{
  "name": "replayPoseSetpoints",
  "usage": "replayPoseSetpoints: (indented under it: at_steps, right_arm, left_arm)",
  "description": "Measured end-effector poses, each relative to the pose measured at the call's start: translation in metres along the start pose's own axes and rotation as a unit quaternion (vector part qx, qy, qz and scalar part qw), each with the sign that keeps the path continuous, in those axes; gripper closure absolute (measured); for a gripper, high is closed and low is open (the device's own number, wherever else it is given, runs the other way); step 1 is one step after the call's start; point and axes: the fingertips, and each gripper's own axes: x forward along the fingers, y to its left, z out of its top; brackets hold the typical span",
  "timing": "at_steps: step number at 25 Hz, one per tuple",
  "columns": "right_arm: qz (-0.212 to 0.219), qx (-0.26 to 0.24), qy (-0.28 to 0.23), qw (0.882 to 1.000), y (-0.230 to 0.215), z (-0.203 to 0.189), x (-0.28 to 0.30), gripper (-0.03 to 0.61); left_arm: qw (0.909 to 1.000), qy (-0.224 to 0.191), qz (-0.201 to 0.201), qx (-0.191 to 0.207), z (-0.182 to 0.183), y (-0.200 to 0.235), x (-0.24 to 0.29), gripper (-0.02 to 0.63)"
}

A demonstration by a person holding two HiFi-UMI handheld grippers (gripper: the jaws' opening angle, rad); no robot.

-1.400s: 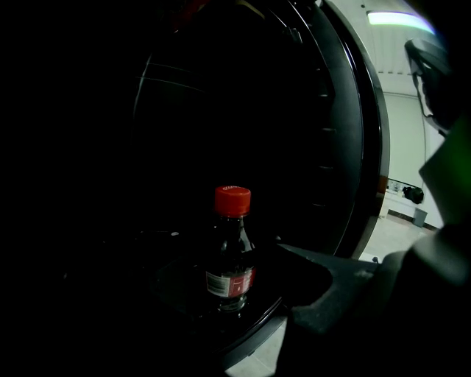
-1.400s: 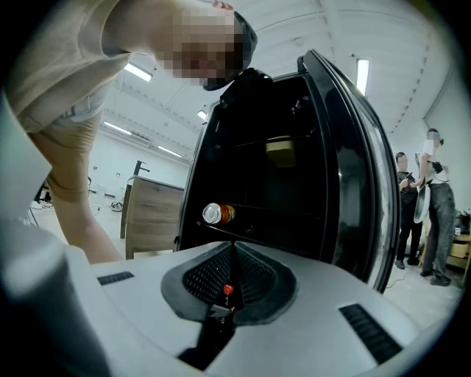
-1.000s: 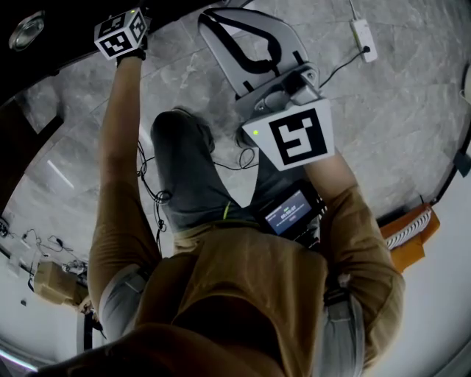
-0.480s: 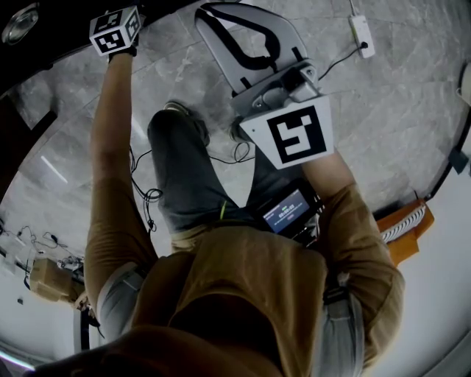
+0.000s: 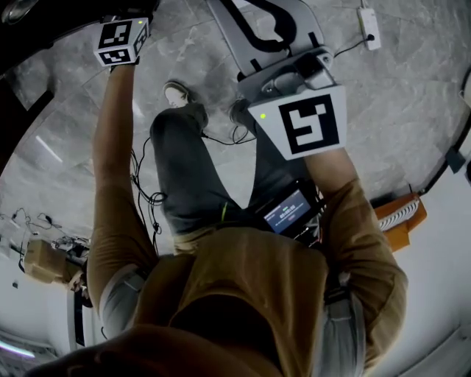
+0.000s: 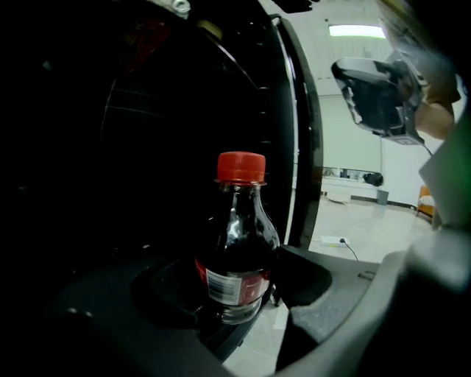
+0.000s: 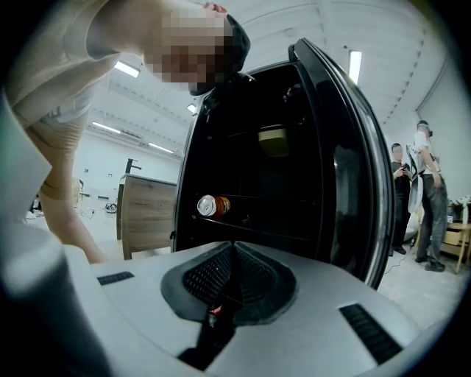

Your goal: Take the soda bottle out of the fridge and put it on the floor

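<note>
The soda bottle point(image 6: 239, 243) has dark liquid, a red cap and a red label. It stands upright between the dark cupped pads of my left gripper point(image 6: 237, 283), which is shut on its lower body, in front of the black fridge point(image 7: 294, 184). The fridge door stands open. In the head view only the left gripper's marker cube point(image 5: 121, 40) shows, at the dark fridge edge at the top left. My right gripper point(image 7: 234, 272) is shut and holds nothing; it points at the fridge from farther back, and in the head view its fingers point(image 5: 268, 15) reach over the grey floor.
A can point(image 7: 213, 205) lies on a fridge shelf, with a pale container point(image 7: 274, 140) on a shelf above. A wooden cabinet point(image 7: 147, 213) stands left of the fridge and two people point(image 7: 423, 199) stand at the right. A power strip point(image 5: 368, 26) and cables lie on the marble floor.
In the head view the left marker cube has shifted slightly right along the fridge edge. The right gripper has slid toward the top of the picture. The person's feet have moved.
</note>
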Motion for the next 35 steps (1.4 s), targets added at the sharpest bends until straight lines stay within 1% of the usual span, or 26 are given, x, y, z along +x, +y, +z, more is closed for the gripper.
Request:
replayPoseSetpoints:
  at_steps: [2,3,7,10,11,14,18,22,25,28,31,35]
  right_arm:
    - [0.004,0.002,-0.004,1.000,0.002,0.000,0.006,0.575]
    - [0.006,0.002,-0.006,1.000,0.004,0.000,0.008,0.575]
    - [0.016,-0.001,-0.007,1.000,0.010,-0.003,0.013,0.575]
    - [0.022,-0.005,-0.011,1.000,0.013,-0.002,0.014,0.575]
    - [0.024,-0.007,-0.013,1.000,0.014,-0.001,0.014,0.575]
    - [0.031,-0.011,-0.016,0.999,0.018,0.000,0.011,0.575]
    - [0.036,-0.020,-0.021,0.999,0.020,-0.008,0.009,0.575]
    - [0.041,-0.022,-0.023,0.999,0.028,-0.021,0.010,0.575]
    - [0.049,-0.033,-0.026,0.998,0.038,-0.020,0.011,0.575]
    - [0.054,-0.042,-0.030,0.997,0.044,-0.022,0.009,0.575]
    - [0.058,-0.049,-0.033,0.997,0.049,-0.025,0.007,0.575]
    - [0.058,-0.058,-0.034,0.996,0.053,-0.027,0.005,0.575]
  left_arm:
    - [0.9994,0.003,-0.021,0.026,0.000,-0.013,-0.008,0.311]
    - [0.9991,0.002,-0.029,0.032,0.000,-0.018,-0.011,0.311]
    - [0.9988,0.005,-0.041,0.027,-0.004,-0.032,-0.023,0.311]
    - [0.9984,-0.014,-0.045,0.032,-0.001,-0.043,-0.032,0.311]
    - [0.9981,-0.014,-0.048,0.036,-0.003,-0.048,-0.035,0.311]
    - [0.9969,0.003,-0.066,0.044,-0.021,-0.068,-0.045,0.311]
    - [0.9937,0.026,-0.076,0.078,-0.047,-0.083,-0.047,0.311]
    - [0.9942,0.035,-0.076,0.068,-0.073,-0.082,-0.045,0.311]
    - [0.9958,0.031,-0.070,0.052,-0.082,-0.077,-0.047,0.311]
    - [0.9965,0.027,-0.069,0.040,-0.094,-0.081,-0.045,0.311]
    - [0.9966,0.029,-0.070,0.033,-0.109,-0.083,-0.042,0.311]
    - [0.9971,0.033,-0.067,0.013,-0.128,-0.082,-0.033,0.311]
